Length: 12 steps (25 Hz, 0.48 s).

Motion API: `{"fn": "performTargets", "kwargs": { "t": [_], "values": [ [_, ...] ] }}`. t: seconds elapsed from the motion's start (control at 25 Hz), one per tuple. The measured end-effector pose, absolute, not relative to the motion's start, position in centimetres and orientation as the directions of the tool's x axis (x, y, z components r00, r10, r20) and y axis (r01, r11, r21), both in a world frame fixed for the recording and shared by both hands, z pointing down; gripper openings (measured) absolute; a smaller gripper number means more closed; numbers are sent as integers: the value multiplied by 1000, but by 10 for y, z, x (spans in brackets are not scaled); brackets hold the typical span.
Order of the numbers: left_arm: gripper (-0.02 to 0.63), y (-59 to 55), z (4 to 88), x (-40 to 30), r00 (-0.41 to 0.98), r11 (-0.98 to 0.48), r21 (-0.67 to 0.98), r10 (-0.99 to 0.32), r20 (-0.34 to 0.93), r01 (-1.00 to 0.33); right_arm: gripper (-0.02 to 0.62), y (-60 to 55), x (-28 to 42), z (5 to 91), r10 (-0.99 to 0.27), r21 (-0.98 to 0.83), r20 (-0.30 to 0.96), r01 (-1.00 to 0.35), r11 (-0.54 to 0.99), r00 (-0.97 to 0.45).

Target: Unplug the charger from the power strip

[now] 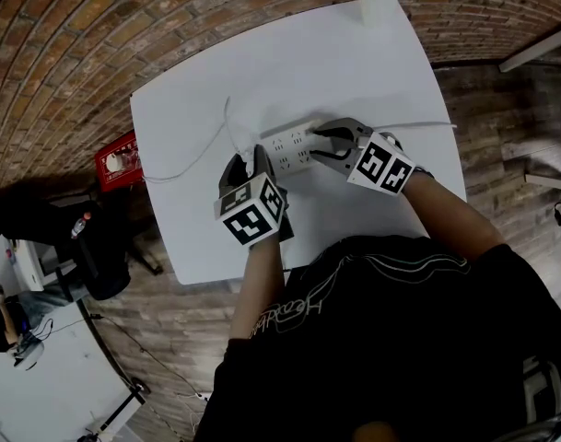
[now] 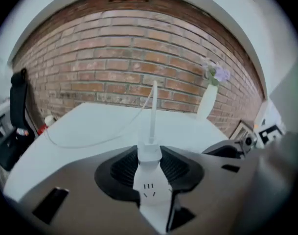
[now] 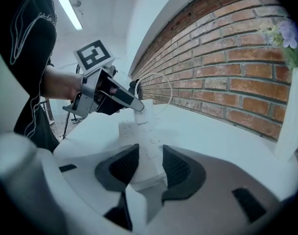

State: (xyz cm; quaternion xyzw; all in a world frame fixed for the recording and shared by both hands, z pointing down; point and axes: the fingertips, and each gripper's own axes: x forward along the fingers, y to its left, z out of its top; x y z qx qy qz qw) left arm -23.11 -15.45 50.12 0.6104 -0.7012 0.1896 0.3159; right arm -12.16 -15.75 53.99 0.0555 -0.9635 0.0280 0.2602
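Left tongs (image 2: 149, 161): clenched on the charger (image 2: 149, 152), a small white block, pads pressed on both of its sides. Left gripper view shows the charger sitting on the power strip (image 1: 295, 147) at the strip's left end, with an outlet face visible just below it. Looks seated, not pulled out yet.

Right tongs (image 3: 148, 166): grasping the opposite end of the power strip, 1 pad on each long edge, strip flat on the desk (image 1: 289, 53). Right gripper view looks down the strip's length to the left tongs pinching the charger at the far end.

Both tongs angle downward toward the strip. The marker cubes sit toward the person, whose forearms are in frame in the head view.

Cable (image 2: 152, 109): white, rises straight out of the charger's top, then loops left across the desk toward its left edge. A 2nd white lead (image 1: 418, 124) runs from the right-tongs end of the strip toward the desk's right edge.

Strip lies near the middle of the white desk, long axis roughly left-right in the head view.

Further out: white vase (image 2: 208, 100) with pale purple flowers at the far desk edge by the brick wall (image 2: 114, 62), well apart from the strip. Red crate (image 1: 119, 159) on the floor just left of the desk.
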Motion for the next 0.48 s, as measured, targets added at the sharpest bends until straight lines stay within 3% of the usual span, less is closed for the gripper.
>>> {"fn": "performTargets", "kwargs": {
  "t": [0.08,0.28,0.48],
  "values": [
    [138,-154,502,-235,-39,193,150,-729,683,-970,126,-157,-122,540,-92,-23,503,-120,993,-859],
    [143,-154,497,-221,-143,64,-142,-732,666,-988,126,-158,-122,539,-98,-19,499,-124,992,-861],
    [138,-153,501,-235,-29,160,132,-736,676,-978,126,-156,-123,540,-103,-12,500,-125,992,-860]
  ]
}}
